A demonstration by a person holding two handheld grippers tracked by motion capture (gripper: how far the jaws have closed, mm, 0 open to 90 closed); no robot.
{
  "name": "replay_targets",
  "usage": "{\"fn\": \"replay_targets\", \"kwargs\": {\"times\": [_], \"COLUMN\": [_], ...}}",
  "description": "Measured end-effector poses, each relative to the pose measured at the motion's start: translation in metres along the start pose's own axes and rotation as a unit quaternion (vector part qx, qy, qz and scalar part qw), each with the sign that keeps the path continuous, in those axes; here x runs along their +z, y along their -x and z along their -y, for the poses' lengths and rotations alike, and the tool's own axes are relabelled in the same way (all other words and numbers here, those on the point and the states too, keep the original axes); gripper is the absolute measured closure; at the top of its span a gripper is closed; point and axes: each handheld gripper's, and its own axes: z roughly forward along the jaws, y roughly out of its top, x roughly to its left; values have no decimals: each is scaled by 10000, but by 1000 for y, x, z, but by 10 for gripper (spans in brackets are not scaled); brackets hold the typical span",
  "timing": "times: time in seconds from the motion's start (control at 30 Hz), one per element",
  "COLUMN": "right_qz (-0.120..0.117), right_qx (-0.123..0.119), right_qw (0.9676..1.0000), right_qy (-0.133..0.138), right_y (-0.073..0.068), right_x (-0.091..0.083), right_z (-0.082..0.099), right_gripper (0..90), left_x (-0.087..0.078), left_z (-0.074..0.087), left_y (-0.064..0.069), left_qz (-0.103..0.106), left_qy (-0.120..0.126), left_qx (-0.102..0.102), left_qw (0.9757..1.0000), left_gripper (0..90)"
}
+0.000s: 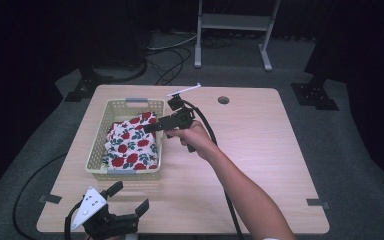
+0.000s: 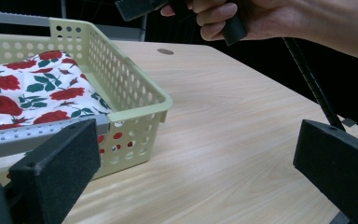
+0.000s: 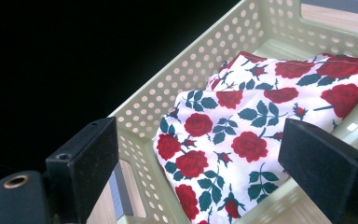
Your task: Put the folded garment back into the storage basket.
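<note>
A pale yellow-green perforated basket (image 1: 96, 150) (image 2: 135, 88) (image 3: 168, 107) stands on the left half of the wooden table (image 1: 250, 150). Inside it lies a folded white cloth with red roses (image 1: 130, 145) (image 2: 28, 93) (image 3: 261, 112). A hand holds my right gripper (image 1: 150, 127) (image 3: 214, 163) just above the basket's right rim, pointing left over the cloth, open with nothing between its jaws. My left gripper (image 1: 130, 196) (image 2: 196, 168) sits low at the table's front left edge, open and empty, facing the basket's near corner. In the left gripper view the hand (image 2: 242, 18) holding the right gripper shows at the top.
The right gripper's black cable (image 1: 220, 165) trails across the table toward the front edge. A round hole (image 1: 223, 100) sits near the table's far edge. A metal stand (image 1: 232, 30) and floor cables lie behind the table. The table's right half is bare wood.
</note>
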Motion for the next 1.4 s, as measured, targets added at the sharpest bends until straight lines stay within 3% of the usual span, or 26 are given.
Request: {"fn": "replay_targets", "kwargs": {"times": [0.53,0.83,1.4], "right_qz": [51,38,97], "right_qx": [143,333,463], "right_qw": [9997,9991,9984], "right_qy": [166,261,302], "right_y": [11,22,32], "right_x": [-22,-29,-42], "right_z": [11,24,40], "right_gripper": [113,113,113], "left_x": [1,1,3], "left_z": [0,0,1], "left_y": [0,-1,0], "left_qz": [-2,-9,9], "left_qy": [-25,-27,-35], "left_qx": [-7,-3,-36], "left_qw": [10000,10000,10000], "left_gripper": [0,0,0]}}
